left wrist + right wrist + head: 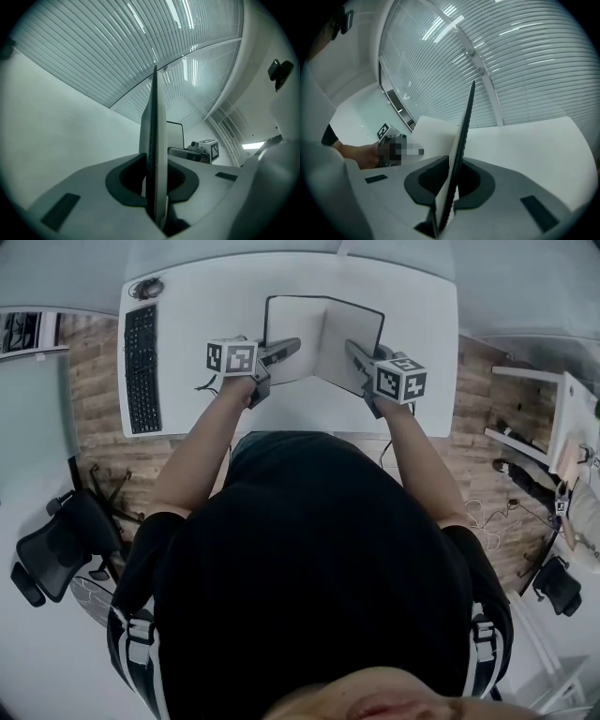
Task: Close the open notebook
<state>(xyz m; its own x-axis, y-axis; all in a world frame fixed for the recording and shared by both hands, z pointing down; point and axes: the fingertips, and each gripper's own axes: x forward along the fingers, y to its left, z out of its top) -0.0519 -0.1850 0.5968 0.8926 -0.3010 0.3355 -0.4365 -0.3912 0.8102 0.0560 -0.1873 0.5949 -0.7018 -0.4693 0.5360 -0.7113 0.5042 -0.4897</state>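
The notebook sits over the middle of the white worktop, in front of the person, with a keyboard well apart at the left edge. It is part open, its two halves meeting at the spine like a V with the white pages facing up. The head view does not show whether the spine rests on the worktop.

The left gripper holds the left half and the right gripper holds the right half, each at the near edge.

In the left gripper view, the fingers are clamped on the dark cover and its pages, which stand upright on edge between them. The other gripper shows beyond, near the far half.

In the right gripper view, the fingers are likewise pressed onto the thin cover, which leans slightly to the right. A white page shows behind it.
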